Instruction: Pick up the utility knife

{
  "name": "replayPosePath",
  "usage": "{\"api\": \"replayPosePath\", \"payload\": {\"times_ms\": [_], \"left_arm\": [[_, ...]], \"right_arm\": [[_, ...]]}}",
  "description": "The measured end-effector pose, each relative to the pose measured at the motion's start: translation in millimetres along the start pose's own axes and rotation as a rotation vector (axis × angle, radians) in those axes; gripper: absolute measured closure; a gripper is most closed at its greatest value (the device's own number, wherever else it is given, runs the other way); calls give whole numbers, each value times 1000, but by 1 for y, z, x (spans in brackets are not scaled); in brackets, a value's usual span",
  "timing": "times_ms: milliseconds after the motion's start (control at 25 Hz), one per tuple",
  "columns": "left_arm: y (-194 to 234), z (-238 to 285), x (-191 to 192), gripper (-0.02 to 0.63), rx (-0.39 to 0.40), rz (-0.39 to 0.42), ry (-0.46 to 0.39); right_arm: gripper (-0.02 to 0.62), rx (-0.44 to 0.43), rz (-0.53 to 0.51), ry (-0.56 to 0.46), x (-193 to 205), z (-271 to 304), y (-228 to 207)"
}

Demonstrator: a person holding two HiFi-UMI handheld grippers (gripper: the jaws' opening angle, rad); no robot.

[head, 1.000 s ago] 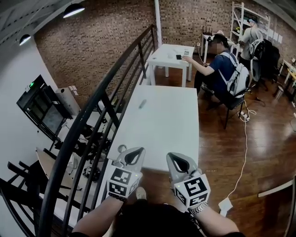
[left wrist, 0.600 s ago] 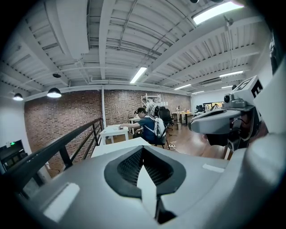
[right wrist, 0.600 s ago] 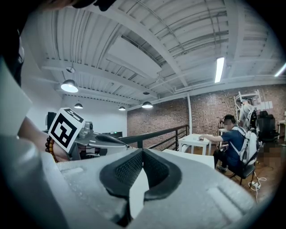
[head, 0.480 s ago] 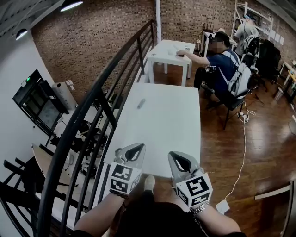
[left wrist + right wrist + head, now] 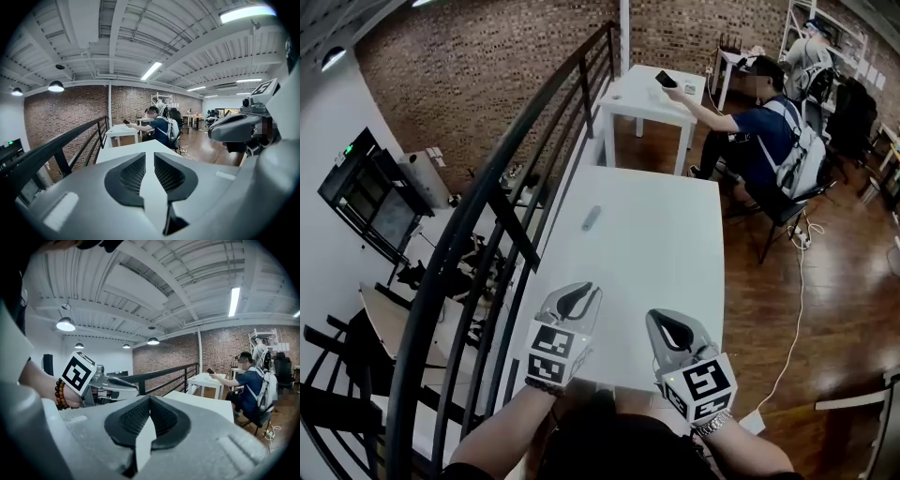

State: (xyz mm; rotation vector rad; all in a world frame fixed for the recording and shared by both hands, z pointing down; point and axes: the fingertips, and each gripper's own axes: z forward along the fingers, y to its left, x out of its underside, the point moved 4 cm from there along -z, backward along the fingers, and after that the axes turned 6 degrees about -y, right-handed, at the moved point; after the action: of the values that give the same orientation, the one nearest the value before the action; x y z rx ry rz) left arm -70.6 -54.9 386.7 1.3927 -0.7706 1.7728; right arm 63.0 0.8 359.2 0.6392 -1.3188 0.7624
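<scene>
The utility knife (image 5: pixel 592 217), a small grey bar, lies on the left part of the long white table (image 5: pixel 675 234), well ahead of both grippers. My left gripper (image 5: pixel 592 291) hovers over the table's near edge. Its jaws have just been opening and now stand a narrow gap apart with nothing between them; in the left gripper view (image 5: pixel 149 157) only the table (image 5: pixel 136 147) shows through the gap. My right gripper (image 5: pixel 654 317) is beside it over the same edge, its tips touching and empty, as the right gripper view (image 5: pixel 150 397) also shows.
A black metal railing (image 5: pixel 516 178) runs along the table's left side, with a drop to a lower floor beyond. A person (image 5: pixel 769 122) sits on a chair at a second white table (image 5: pixel 652 94) at the back. A white cable (image 5: pixel 797 309) lies on the wooden floor at right.
Both grippers have moved forward to the table's near edge. The left jaws have parted a little. The seated person has raised a phone.
</scene>
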Motion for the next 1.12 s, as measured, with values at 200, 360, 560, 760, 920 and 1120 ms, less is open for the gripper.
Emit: {"api": "replayPosePath", "payload": {"times_ms": [200, 360, 560, 760, 920, 1120], "left_arm": [[40, 35, 3, 506, 7, -29, 29], [71, 67, 8, 485, 12, -53, 62], [101, 106, 22, 446, 14, -78, 108], [131, 155, 45, 411, -5, -99, 170], [156, 180, 60, 400, -28, -105, 200], [183, 229, 82, 383, -40, -107, 259]], "right_arm": [[603, 5, 16, 39, 0, 43, -15], [603, 11, 31, 72, 1, 73, -26], [603, 17, 56, 111, 11, 102, -37], [603, 14, 80, 222, 17, 134, -53], [603, 11, 111, 187, 31, 157, -53], [603, 17, 160, 246, 44, 185, -69]]}}
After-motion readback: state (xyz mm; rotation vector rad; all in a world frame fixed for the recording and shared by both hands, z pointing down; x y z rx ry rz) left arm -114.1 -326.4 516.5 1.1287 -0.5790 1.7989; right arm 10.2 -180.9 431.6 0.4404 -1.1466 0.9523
